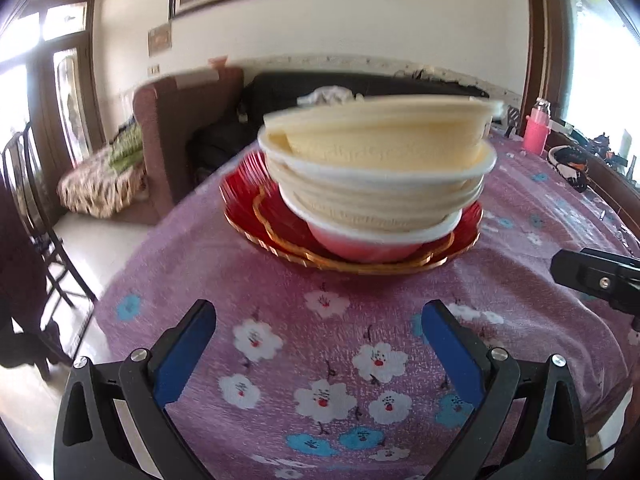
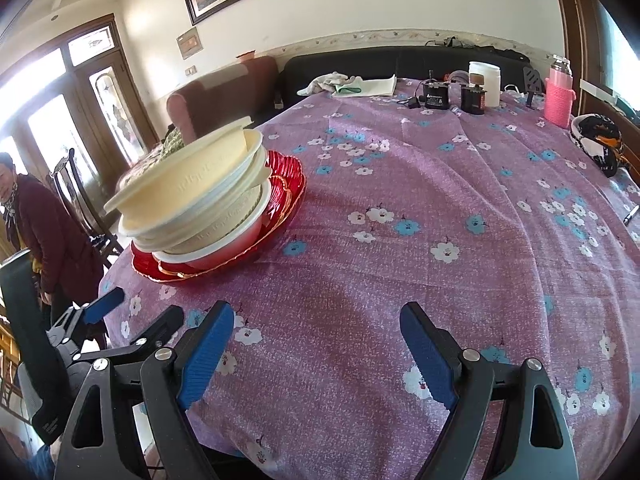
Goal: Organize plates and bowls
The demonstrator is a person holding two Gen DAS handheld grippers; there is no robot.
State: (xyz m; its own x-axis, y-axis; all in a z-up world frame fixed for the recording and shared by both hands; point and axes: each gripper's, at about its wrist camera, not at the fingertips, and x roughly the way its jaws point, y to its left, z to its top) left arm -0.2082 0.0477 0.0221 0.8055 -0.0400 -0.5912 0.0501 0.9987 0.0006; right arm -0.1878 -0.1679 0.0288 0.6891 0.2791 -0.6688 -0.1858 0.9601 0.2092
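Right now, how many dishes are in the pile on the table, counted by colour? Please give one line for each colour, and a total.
Red plates: 2, one on the other, at the bottom.
Pink bowl: 1, standing on the plates.
Cream or white bowls: at least 3, nested and tilted; blur hides the exact number.
Total: at least 6 dishes.

Glossy, ribbed red plates (image 1: 248, 200) look like glass or clear plastic, gilt-edged. The bowls (image 1: 376, 160) on them are matt cream plastic. A soft floral cloth (image 2: 400, 220) covers the bench beneath the plates.
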